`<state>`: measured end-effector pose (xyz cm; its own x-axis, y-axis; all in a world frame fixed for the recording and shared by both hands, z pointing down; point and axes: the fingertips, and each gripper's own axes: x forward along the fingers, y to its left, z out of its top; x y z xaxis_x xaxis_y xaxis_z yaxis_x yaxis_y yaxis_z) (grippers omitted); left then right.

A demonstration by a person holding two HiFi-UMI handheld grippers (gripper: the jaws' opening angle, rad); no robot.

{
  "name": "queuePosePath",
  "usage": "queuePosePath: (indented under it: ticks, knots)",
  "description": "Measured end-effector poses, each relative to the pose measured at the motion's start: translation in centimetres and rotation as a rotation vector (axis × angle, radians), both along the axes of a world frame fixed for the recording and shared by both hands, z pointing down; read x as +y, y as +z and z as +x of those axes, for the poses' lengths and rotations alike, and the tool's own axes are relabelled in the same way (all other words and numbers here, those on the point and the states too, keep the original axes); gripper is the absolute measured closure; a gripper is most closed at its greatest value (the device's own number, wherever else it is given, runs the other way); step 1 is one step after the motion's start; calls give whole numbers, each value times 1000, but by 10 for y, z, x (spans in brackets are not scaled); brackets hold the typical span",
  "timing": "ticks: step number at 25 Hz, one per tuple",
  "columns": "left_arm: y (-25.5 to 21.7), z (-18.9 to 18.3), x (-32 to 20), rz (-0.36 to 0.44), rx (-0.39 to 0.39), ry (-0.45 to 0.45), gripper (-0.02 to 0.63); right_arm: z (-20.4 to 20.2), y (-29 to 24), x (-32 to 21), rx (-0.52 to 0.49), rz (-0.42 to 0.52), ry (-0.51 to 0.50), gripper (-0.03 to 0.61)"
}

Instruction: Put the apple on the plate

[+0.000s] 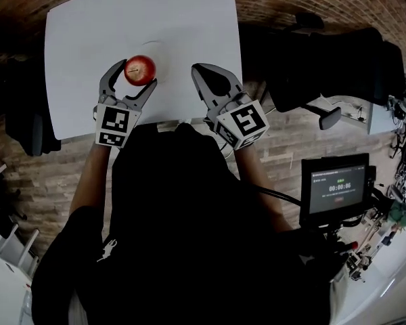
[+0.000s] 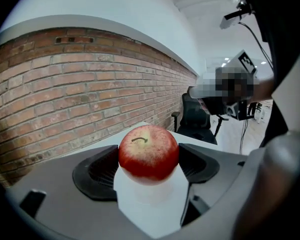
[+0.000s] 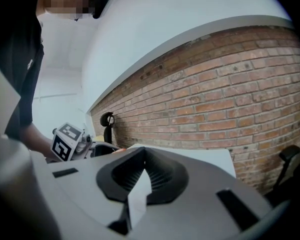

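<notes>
The left gripper [image 1: 137, 73] holds a round red apple with a short brown stem [image 1: 140, 69]. In the left gripper view, the two black ribbed pads [image 2: 97, 171] press against opposite sides of the apple [image 2: 148, 151], which sits stem-up between the jaws of the left gripper [image 2: 149, 159].

The apple is positioned over the near middle area of the white rectangular table [image 1: 88, 59]. No view shows whether it is resting on the surface or held just above it. A faint curved line [image 1: 152, 42] marks the tabletop just beyond the apple; whether it is a plate rim cannot be told.

The right gripper [image 1: 206, 74] is positioned over the table to the right of the apple and apart from it. In the right gripper view, the jaws of the right gripper [image 3: 142, 151] are pressed together at the tips with nothing between them.

A red brick wall [image 3: 230, 99] stands behind the table. A black office chair [image 2: 195, 119] stands beside the table. A small dark monitor [image 1: 337, 191] stands to the person's right.
</notes>
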<state>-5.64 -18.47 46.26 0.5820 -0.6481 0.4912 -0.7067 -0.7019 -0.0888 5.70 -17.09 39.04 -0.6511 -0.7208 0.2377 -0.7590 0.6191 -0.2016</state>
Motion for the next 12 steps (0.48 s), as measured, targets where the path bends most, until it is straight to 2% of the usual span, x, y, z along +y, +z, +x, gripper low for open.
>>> queuePosePath:
  ticks: [5, 9, 12]
  knots:
    - [27, -3, -6, -36, 5, 62, 232, -2, 5, 11, 42, -20, 69, 575]
    - [34, -28, 8, -36, 5, 135, 232, -29, -6, 34, 71, -23, 138, 575]
    - [43, -21, 4, -50, 12, 173, 232, -27, -4, 39, 90, -37, 175, 575]
